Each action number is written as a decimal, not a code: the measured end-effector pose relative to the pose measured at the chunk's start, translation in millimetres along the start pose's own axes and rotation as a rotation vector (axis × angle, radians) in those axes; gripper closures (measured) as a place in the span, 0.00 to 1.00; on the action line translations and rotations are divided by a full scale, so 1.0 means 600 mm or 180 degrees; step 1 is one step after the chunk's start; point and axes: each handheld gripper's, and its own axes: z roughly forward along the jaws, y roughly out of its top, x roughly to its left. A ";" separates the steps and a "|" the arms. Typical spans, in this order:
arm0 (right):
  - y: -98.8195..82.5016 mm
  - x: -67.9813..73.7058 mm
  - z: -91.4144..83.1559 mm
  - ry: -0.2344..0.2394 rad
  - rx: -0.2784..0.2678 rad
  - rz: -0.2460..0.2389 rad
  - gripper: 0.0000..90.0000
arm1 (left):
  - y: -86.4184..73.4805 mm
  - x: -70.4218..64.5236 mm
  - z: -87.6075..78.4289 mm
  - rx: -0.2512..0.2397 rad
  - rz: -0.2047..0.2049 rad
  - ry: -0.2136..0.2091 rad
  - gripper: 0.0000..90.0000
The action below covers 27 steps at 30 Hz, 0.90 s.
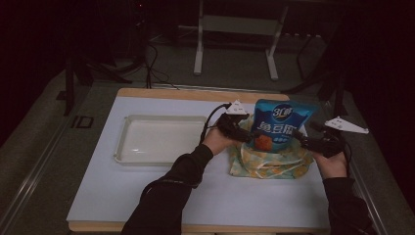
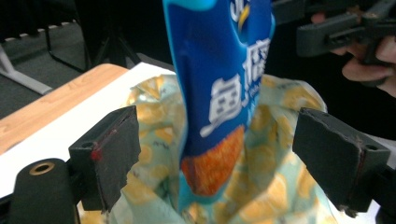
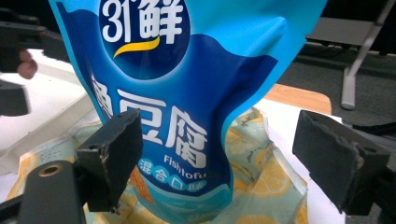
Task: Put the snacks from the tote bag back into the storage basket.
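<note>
A blue snack pouch stands upright with its lower end inside a lemon-print bag on the white table. My left gripper is at the pouch's left side and my right gripper at its right. In the left gripper view the pouch hangs between the wide jaws of the left gripper, neither pad touching it, with the bag below. In the right gripper view the pouch fills the space between the spread jaws of the right gripper, above the bag.
A shallow white tray lies on the table's left half. The white table top has a wooden edge at the back. Frame legs and cables stand on the dark floor beyond the table.
</note>
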 end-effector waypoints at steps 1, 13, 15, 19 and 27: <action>0.000 -0.001 0.002 0.0006 0.0005 0.0007 0.19 | 0.003 0.001 0.004 0.0008 0.0000 0.0001 0.17; 0.007 -0.010 0.028 0.0083 0.0076 0.0033 0.26 | 0.026 0.008 0.039 0.0036 -0.0055 0.0032 0.40; 0.009 -0.011 0.032 0.0084 0.0078 0.0031 0.30 | 0.028 0.008 0.044 0.0070 -0.0028 0.0020 0.43; 0.012 -0.013 0.039 0.0134 0.0094 0.0034 0.39 | 0.030 0.007 0.052 0.0076 -0.0034 -0.0034 0.43; 0.010 -0.009 0.053 0.0253 0.0131 0.0019 0.58 | 0.029 0.003 0.059 0.0030 -0.0036 -0.0008 0.62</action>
